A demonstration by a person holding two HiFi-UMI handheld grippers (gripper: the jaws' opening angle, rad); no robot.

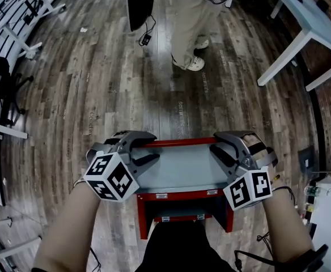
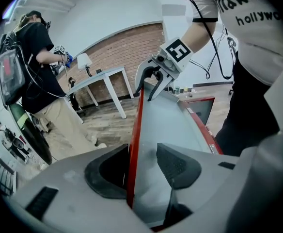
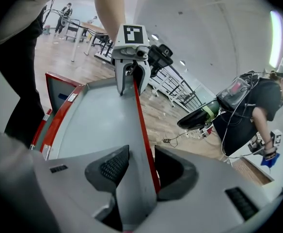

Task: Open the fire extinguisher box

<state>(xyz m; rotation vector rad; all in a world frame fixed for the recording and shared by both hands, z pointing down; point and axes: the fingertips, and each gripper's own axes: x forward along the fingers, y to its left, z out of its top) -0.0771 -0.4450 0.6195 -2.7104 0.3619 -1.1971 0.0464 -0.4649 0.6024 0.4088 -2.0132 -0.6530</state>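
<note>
The red fire extinguisher box [image 1: 185,208] stands on the wood floor right below me. Its lid [image 1: 182,169], grey with a red rim, lies about level. My left gripper [image 1: 151,147] straddles the lid's far red rim at the left corner, and my right gripper [image 1: 215,146] straddles it at the right corner. In the left gripper view the red rim [image 2: 134,144] runs between the jaws of the left gripper [image 2: 141,169], with a slit of room at the pads. The right gripper view shows the same at the right gripper [image 3: 141,169]. Both stand open around the rim.
Another person [image 1: 191,33] stands on the floor just beyond the box, beside a dark hanging object [image 1: 140,4]. A white table [image 1: 307,33] is at the far right, and white racks [image 1: 18,33] line the left. Two metal latches [image 1: 161,196] sit on the box's near red edge.
</note>
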